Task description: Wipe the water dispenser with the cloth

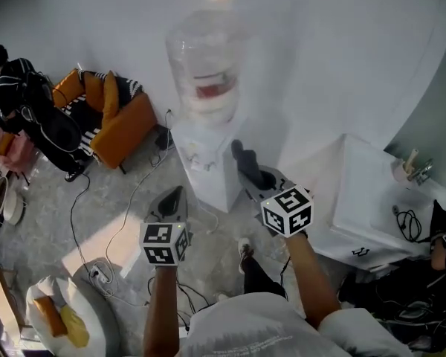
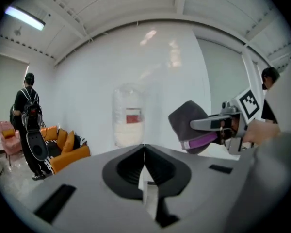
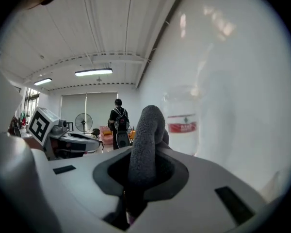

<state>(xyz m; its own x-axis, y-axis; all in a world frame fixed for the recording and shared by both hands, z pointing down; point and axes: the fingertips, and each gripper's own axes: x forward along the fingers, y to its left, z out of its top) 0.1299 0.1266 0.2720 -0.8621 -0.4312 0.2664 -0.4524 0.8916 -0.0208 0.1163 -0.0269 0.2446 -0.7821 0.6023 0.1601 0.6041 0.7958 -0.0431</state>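
Note:
A white water dispenser [image 1: 208, 171] stands against the white wall with a clear bottle [image 1: 207, 65] on top; the bottle [image 2: 129, 121] [image 3: 184, 121] also shows ahead in both gripper views. My right gripper [image 1: 247, 168] is shut on a folded dark grey cloth [image 1: 244, 162] [image 3: 146, 147], held just right of the dispenser's top corner, close to its side. The cloth [image 2: 190, 125] shows a purple edge in the left gripper view. My left gripper [image 1: 172, 198] hangs in front of the dispenser, jaws closed together with nothing between them.
An orange sofa [image 1: 111, 121] and a person with a backpack [image 1: 31, 110] are at the left. Cables [image 1: 126, 222] trail over the floor. A white table [image 1: 372, 207] with small items stands right of the dispenser. A bin [image 1: 74, 318] is at lower left.

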